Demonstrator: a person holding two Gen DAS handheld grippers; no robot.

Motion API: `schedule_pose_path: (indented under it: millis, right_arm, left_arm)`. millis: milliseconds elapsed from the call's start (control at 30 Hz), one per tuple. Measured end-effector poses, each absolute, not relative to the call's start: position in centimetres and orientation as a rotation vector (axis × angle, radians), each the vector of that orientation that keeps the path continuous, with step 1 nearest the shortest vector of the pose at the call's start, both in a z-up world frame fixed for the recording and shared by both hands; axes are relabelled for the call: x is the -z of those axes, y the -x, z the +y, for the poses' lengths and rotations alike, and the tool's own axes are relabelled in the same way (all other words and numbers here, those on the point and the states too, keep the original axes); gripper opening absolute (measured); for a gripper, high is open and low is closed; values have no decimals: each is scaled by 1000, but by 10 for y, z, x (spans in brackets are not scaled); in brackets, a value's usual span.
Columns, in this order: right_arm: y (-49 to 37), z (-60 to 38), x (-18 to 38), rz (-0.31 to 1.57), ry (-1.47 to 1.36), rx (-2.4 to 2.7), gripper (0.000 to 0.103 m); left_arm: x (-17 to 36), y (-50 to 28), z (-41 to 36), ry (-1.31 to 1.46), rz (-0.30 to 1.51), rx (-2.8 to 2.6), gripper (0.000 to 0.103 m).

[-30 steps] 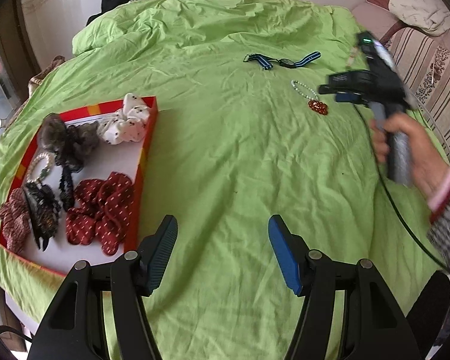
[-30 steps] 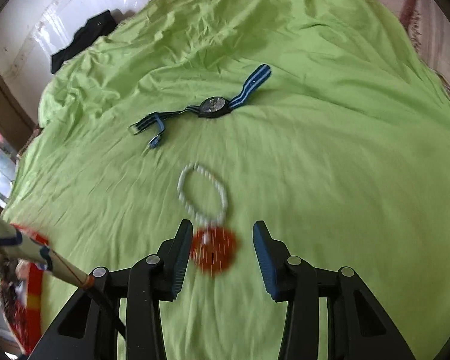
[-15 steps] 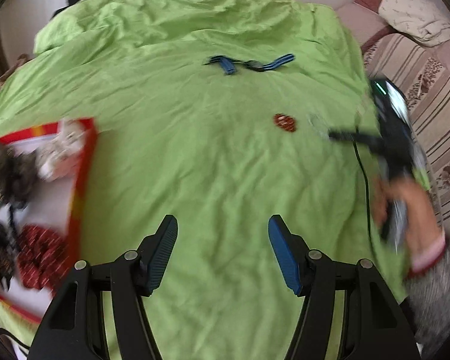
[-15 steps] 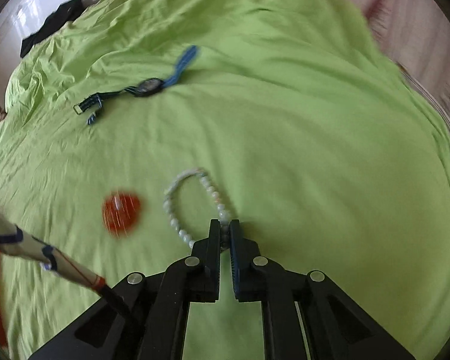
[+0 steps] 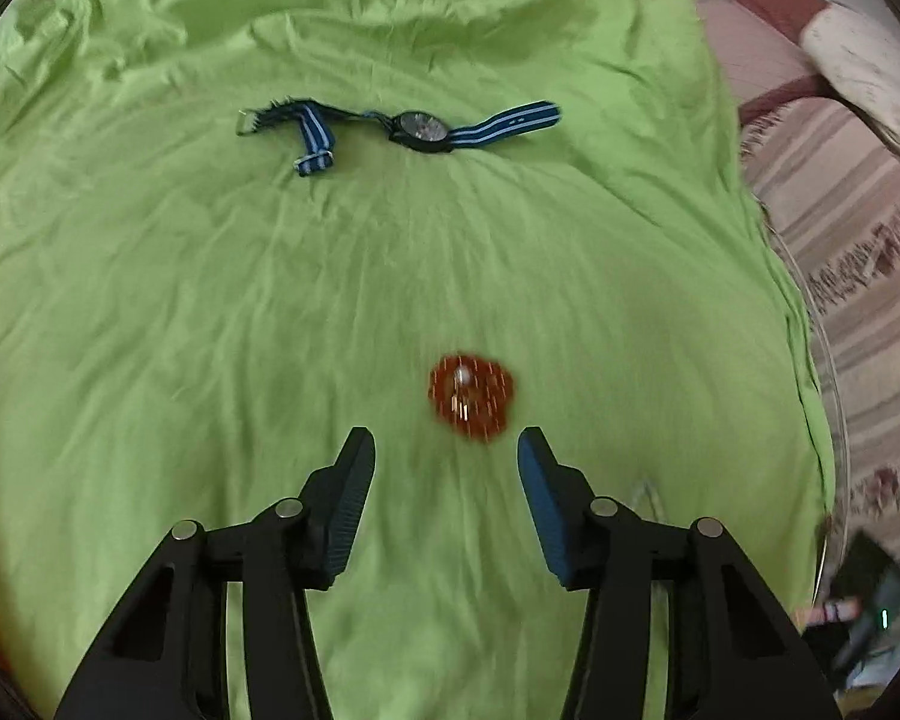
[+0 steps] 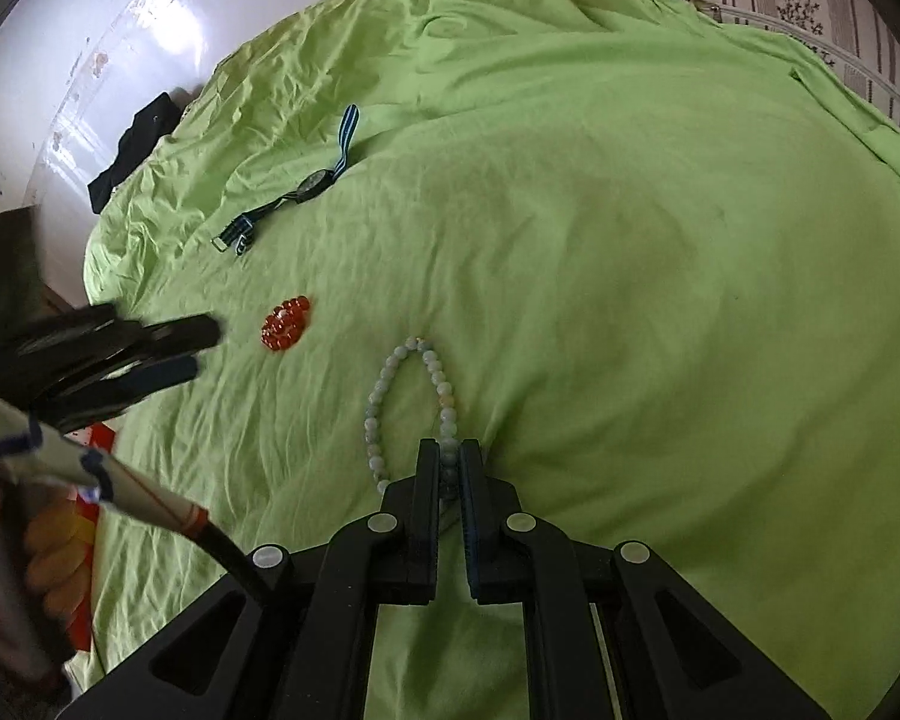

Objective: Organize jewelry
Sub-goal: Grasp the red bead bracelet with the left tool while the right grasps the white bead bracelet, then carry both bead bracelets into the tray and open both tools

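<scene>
Pale green-white bead bracelet (image 6: 407, 402) lies mid-bed on the lime green bedsheet (image 6: 630, 240), one side pinched in the closed right gripper (image 6: 449, 462). Left gripper (image 5: 444, 456), jaws just narrowing but empty, hovers beside the red beaded cluster (image 5: 473, 395) (blurred); a blue-striped fabric-strap watch (image 5: 414, 126) rests farther up the bed.

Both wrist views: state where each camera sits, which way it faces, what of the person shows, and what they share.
Left wrist: on the left gripper, jaws open, looking down on the red bead cluster and the watch; no hand shows.
Right wrist: on the right gripper, shut on the pale bead bracelet; a blurred hand shows beside it.
Shared: green bedcover, watch, red cluster.
</scene>
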State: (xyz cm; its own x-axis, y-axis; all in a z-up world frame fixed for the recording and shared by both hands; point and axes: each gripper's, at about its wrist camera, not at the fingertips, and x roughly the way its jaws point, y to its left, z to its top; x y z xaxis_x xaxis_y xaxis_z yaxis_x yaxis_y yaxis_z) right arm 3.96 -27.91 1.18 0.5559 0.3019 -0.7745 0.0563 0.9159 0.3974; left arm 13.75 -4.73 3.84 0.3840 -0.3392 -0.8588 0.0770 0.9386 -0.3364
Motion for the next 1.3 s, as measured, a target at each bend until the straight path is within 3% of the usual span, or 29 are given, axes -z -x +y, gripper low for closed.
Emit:
schedule_pose_path:
  millis: [133,200,233,267,600,733,933,1067,1300]
  right_arm:
    - [-43,-279,-10,984,-411,-166,8]
    - [-44,-281,-9,986,-414,-171,8]
    - [-46,-282,-8,988,-424,-175,8]
    - [-46,-282,-8,989,-431,-178,8]
    - [-46,-295,-3,995,-545,-207,8]
    - [-45,-294,-4,994,-552,-214,12]
    - [-44,-296,-4,990,-572,-232,20]
    - [-46,-297,-1,991,-590,-247,24]
    - [-47,-296,0,987,-589,-256,25]
  left_arm:
    - [-16,-162,-59,283,1198,268,45]
    - [-13,-162,-65,257,1200,261,29]
    - [-14,-161,-68,261,1209,278,9]
    - [-15,-160,-68,280,1223,294,7]
    - [-94,-66,-32,245,1120,433,7]
    - [-78,-44,2,242,1148,321,19]
    - [-50,-32,47,287,1176,177,19]
    - [-48,-28,37,267,1166,241,32]
    - [-26,-26,-4,251,1206,351,35]
